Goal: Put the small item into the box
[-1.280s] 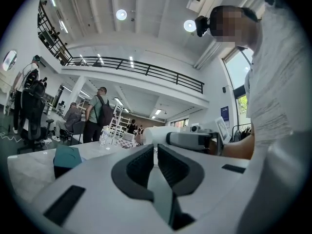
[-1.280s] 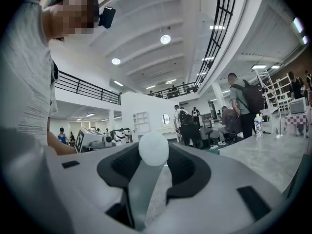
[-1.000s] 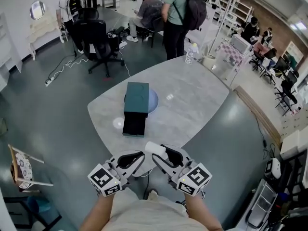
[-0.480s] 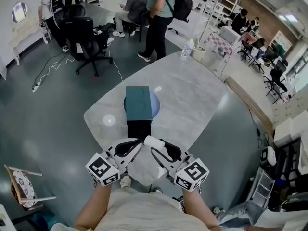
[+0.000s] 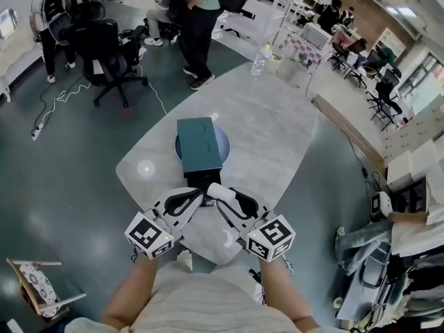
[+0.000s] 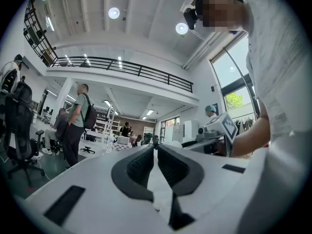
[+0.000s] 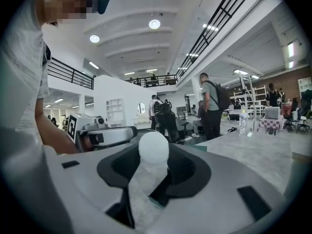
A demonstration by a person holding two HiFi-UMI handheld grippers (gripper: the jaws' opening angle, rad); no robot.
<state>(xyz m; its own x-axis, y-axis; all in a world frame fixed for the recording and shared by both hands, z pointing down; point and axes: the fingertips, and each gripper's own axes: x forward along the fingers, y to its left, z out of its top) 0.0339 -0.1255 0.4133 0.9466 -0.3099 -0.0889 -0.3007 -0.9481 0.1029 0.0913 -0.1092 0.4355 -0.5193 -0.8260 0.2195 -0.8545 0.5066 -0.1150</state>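
A teal box rests on a round blue plate in the middle of the grey table, its black drawer pulled out toward me. My right gripper is shut on the small item, a white, round-ended wrapped piece, just short of the drawer. In the right gripper view the small item stands up between the dark pads of the right gripper. My left gripper hangs beside it, jaws together with nothing in them, as the left gripper view shows of the left gripper.
A water bottle stands at the table's far edge. Beyond it a person with a backpack stands, and a black office chair sits far left with cables on the floor. Desks and seated people fill the far right.
Both grippers have come forward over the table's near edge toward the box's open drawer. The right gripper still holds the white item and the left stays shut.
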